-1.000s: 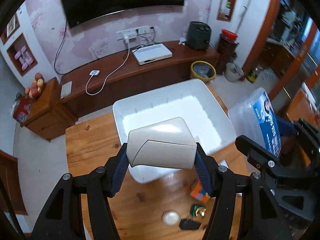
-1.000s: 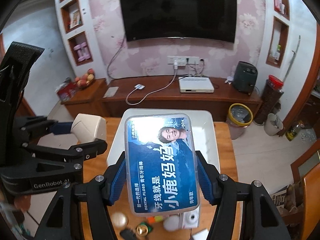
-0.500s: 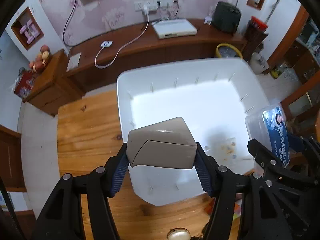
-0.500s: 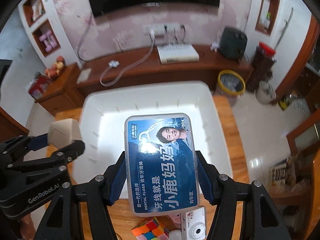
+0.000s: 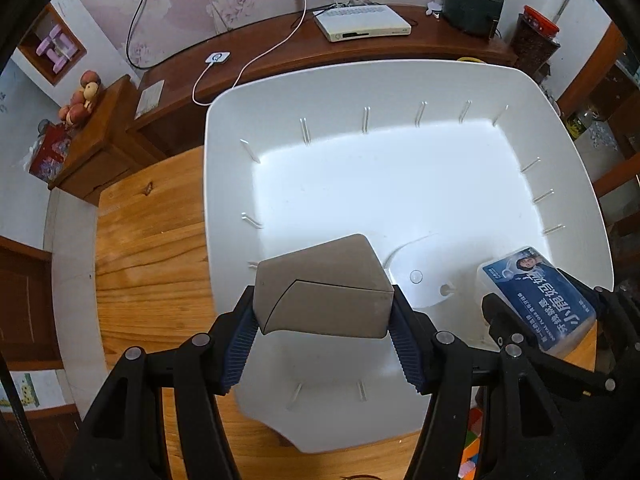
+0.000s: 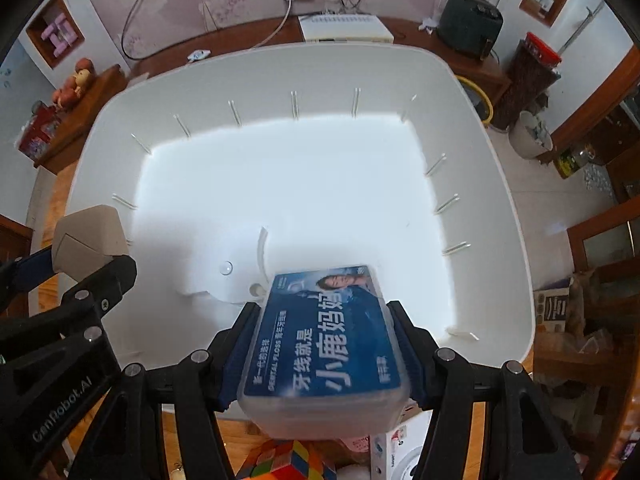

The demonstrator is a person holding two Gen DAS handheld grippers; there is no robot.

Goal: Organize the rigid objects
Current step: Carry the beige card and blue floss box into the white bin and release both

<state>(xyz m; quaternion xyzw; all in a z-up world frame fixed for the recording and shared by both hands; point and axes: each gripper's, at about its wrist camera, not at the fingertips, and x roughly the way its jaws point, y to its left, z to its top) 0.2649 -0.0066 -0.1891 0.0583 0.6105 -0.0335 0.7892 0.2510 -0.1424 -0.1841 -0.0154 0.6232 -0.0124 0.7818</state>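
A large white plastic bin (image 5: pixel 576 168) (image 6: pixel 500 184) stands on the wooden table (image 5: pixel 152 248). My left gripper (image 5: pixel 324 334) is shut on a beige angular box (image 5: pixel 324 292), held over the bin's near left corner. My right gripper (image 6: pixel 322 354) is shut on a clear dental floss box with a blue label (image 6: pixel 326 332), held over the bin's near edge. Each view also shows the other gripper's load: the floss box (image 5: pixel 540 296) at the right, the beige box (image 6: pixel 86 240) at the left. The bin's floor holds only a moulded ridge and small studs.
A colourful puzzle cube (image 6: pixel 288 462) and a white camera box (image 6: pixel 404 456) lie on the table below the right gripper. Behind the bin runs a dark wooden cabinet (image 5: pixel 400 46) with a white set-top box (image 5: pixel 362 26) and cables. A yellow-rimmed bin (image 6: pixel 478 100) stands on the floor.
Both grippers have come down and tipped toward the bin, which now fills both views. The wall screen has left the views. Each gripper keeps its grip on its box.
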